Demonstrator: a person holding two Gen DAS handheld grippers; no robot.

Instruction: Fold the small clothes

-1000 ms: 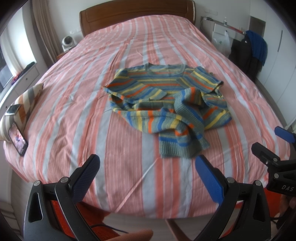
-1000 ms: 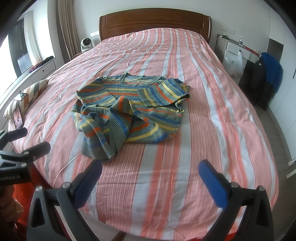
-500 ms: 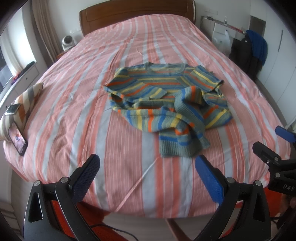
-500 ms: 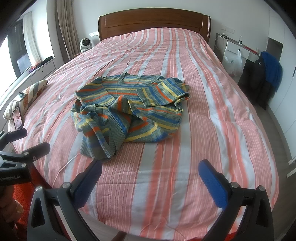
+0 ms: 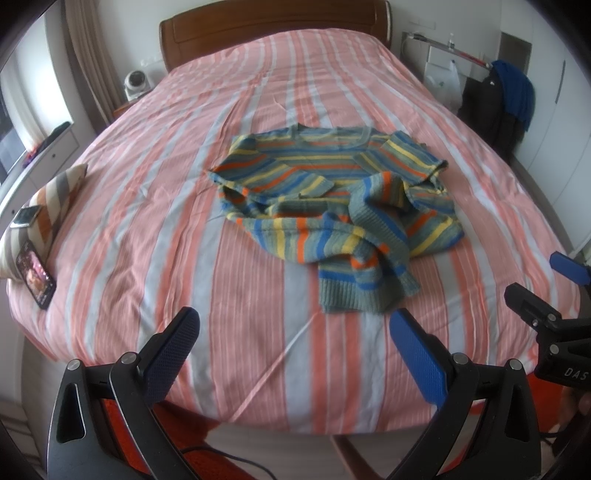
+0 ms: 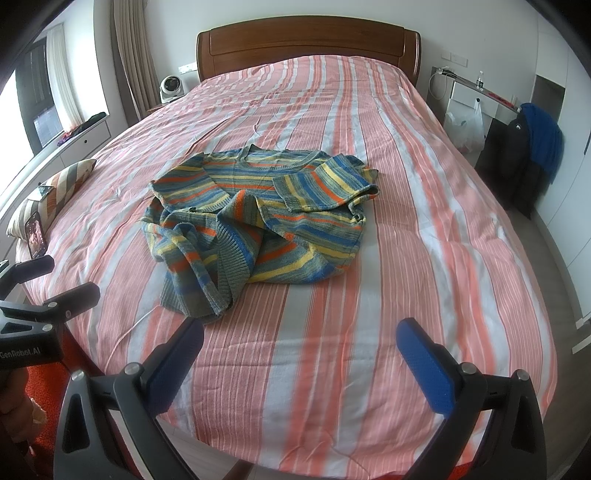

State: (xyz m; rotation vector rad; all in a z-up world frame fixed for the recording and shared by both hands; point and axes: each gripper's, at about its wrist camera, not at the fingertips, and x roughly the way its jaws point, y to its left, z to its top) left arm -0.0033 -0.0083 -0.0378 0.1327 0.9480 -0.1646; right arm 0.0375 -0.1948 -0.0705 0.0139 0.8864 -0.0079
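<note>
1. Striped knit sweater (image 5: 332,206) is seen crumpled in the middle of the frame, on the bed (image 5: 147,206), its neckline turned toward the wooden headboard (image 5: 273,33) at the top.
2. Bands of blue, yellow, orange and grey-green are shown; the knit looks chunky, with a ribbed hem (image 5: 354,299) hanging toward the lower edge.
3. One sleeve (image 6: 325,184) is folded across the chest, and the body is bunched in uneven folds.
4. A smooth bedcover of pink, orange and grey stripes is spread under it.
5. The left gripper (image 5: 295,332) is held with its jaws wide apart and empty at the lower edge of the frame, short of the sweater; its blue textured pads (image 5: 417,362) touch nothing.
6. The right gripper (image 6: 295,343) is likewise spread open and empty over the bed's near edge.
7. At the left edge a striped cushion (image 5: 48,206) with two phones (image 5: 35,273) is noted; at the upper right, dark and blue clothing (image 5: 513,92) is hung.
</note>
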